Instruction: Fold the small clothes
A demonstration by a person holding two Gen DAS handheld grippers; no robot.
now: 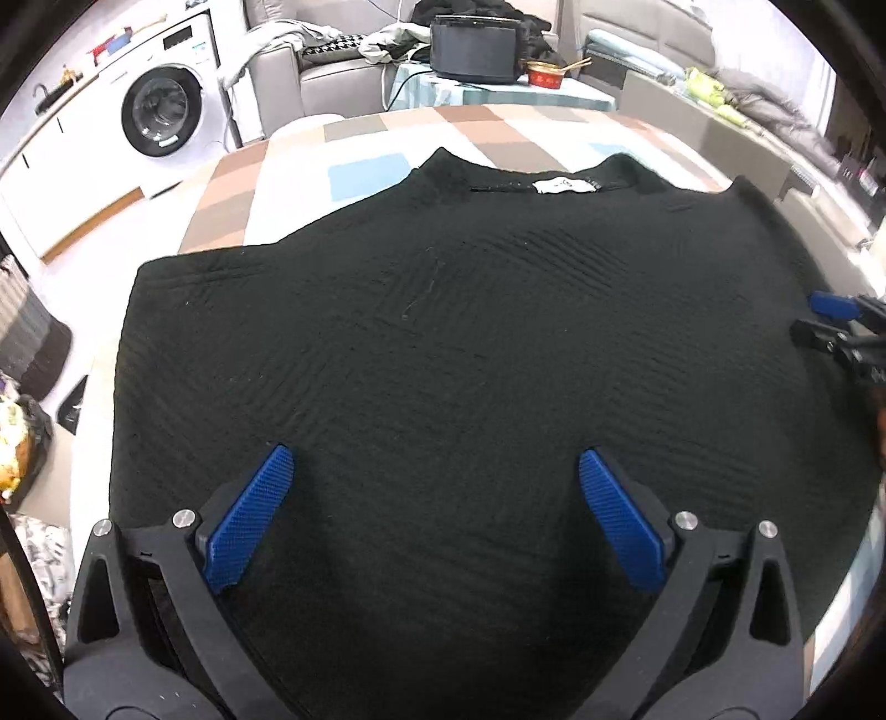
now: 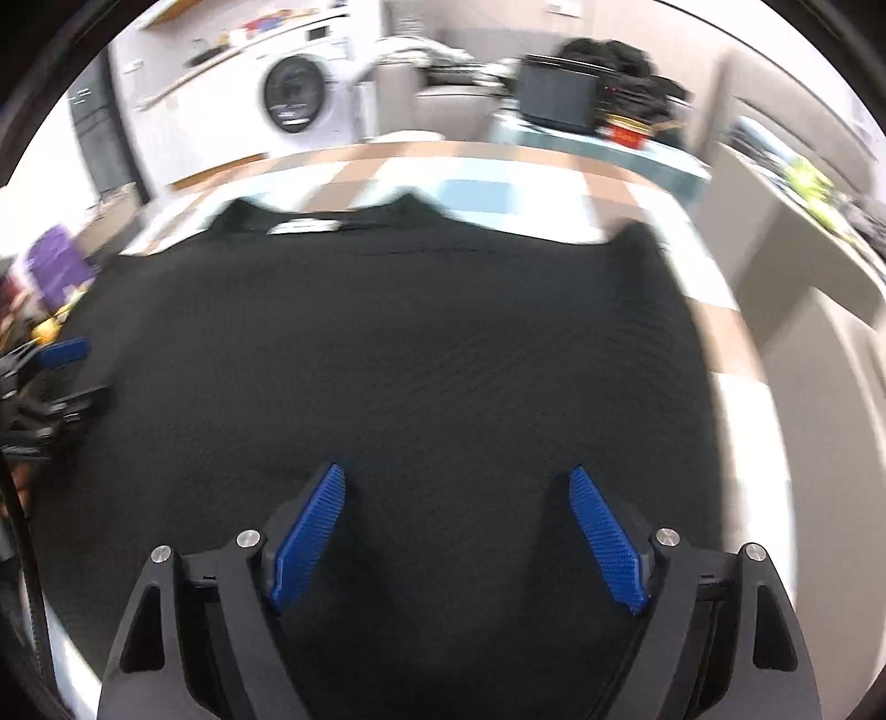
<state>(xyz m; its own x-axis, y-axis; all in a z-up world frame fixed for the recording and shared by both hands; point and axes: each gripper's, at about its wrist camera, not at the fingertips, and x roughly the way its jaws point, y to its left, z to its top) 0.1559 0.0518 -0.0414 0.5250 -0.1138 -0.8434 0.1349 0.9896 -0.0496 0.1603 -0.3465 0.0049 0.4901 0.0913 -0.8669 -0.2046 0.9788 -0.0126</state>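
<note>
A black knit garment (image 1: 443, 343) lies spread flat on the checked table top (image 1: 354, 166), its neck with a white label (image 1: 565, 185) at the far side. It also shows in the right wrist view (image 2: 398, 354), blurred. My left gripper (image 1: 437, 459) is open and empty, its blue pads (image 1: 249, 520) above the garment's near part. My right gripper (image 2: 457, 476) is open and empty over the near part too. The right gripper shows at the left wrist view's right edge (image 1: 841, 327); the left gripper shows at the right wrist view's left edge (image 2: 55, 371).
A washing machine (image 1: 166, 111) stands at the far left. A grey sofa (image 1: 310, 72) with clothes, a dark box (image 1: 476, 47) and a red bowl (image 1: 545, 75) on a side table lie beyond the table. Cabinets stand on the right.
</note>
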